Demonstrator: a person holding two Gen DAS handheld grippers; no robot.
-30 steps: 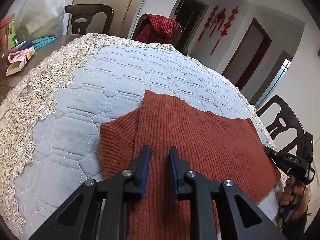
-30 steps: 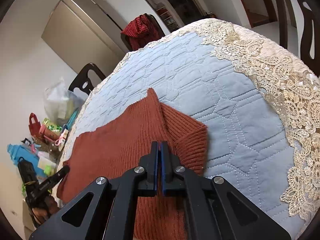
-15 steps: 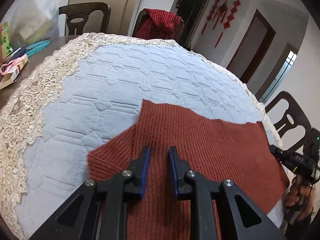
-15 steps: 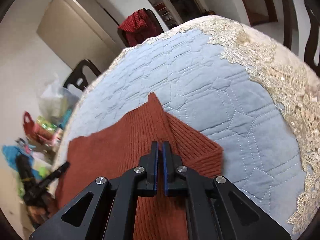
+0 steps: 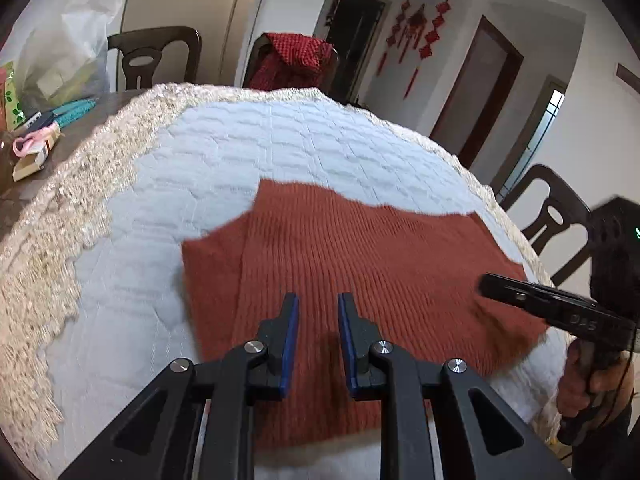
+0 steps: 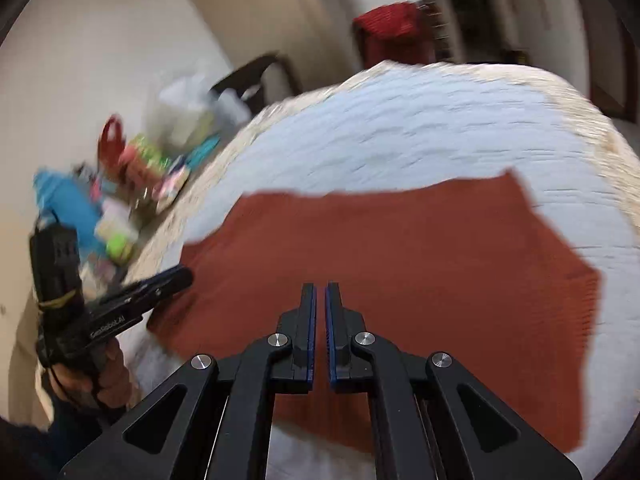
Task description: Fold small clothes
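Two tongs hang over one rust-red knitted sweater (image 5: 360,272) that lies flat on the pale blue quilted cover (image 5: 248,152) of the worktop. The cover has a cream lace edge (image 5: 60,208).

The left tongs (image 5: 318,320) have a small gap between their blue pads. Nothing is in that gap. The sweater is spread out under them and ahead of them, and one folded part sticks out to their left. I cannot tell if the tips touch the knit.

The right tongs (image 6: 320,308) are squeezed shut with nothing in them. The sweater lies below and ahead of them too, reaching out to both sides. This view is blurry.

Each view also shows the other tongs at the near edge of the sweater, held in a hand (image 5: 592,376).

A chair with a red cloth (image 5: 296,56) stands at the far side of the worktop. Bags and small colourful things (image 5: 36,120) sit off the cover on the left.
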